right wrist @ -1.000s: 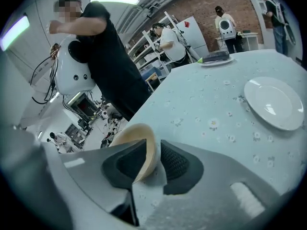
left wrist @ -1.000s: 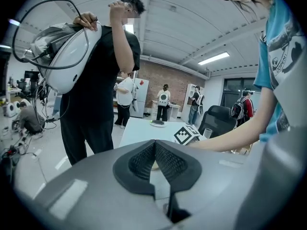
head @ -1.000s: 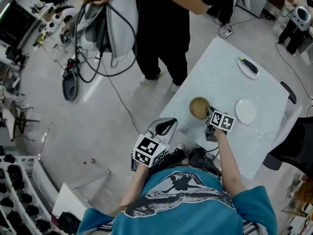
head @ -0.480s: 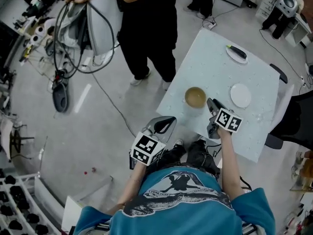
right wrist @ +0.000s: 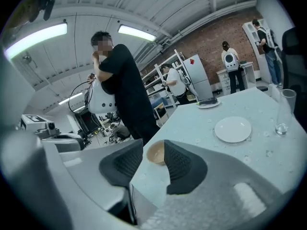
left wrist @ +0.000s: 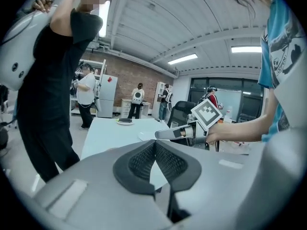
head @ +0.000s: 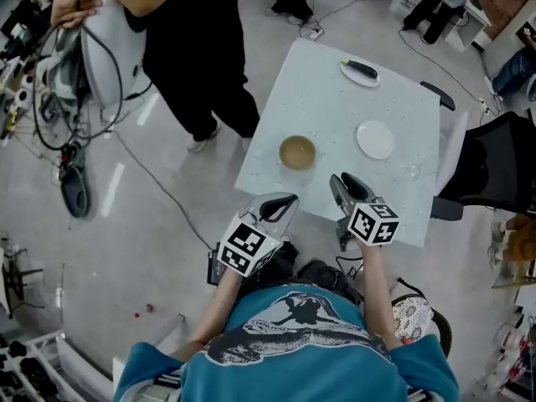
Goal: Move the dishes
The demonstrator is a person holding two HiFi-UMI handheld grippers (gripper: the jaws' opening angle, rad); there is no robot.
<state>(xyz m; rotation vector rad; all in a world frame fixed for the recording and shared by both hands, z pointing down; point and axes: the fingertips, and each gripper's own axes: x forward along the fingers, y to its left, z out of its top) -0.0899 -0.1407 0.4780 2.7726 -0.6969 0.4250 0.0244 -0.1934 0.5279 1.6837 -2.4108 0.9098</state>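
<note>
A tan bowl (head: 297, 152) sits near the front left of the white table (head: 335, 107); in the right gripper view the bowl (right wrist: 154, 153) shows in the gap between the jaws. A white plate (head: 375, 139) lies to its right, and the plate (right wrist: 232, 129) is empty. At the far edge a small plate (head: 360, 71) carries a dark object. My right gripper (head: 343, 187) is open, held over the table's near edge a short way from the bowl. My left gripper (head: 279, 208) is shut on nothing, off the table's near left corner over the floor, and its pads (left wrist: 144, 159) meet.
A person in black (head: 188, 48) stands left of the table holding a white device with cables (head: 92, 40). A black chair (head: 490, 166) is at the table's right side. A clear glass (right wrist: 286, 110) stands near the table's right edge. More people and shelving are in the background.
My right gripper has drawn back from beside the bowl toward the near table edge. My view has shifted, so the table and the person in black sit further left.
</note>
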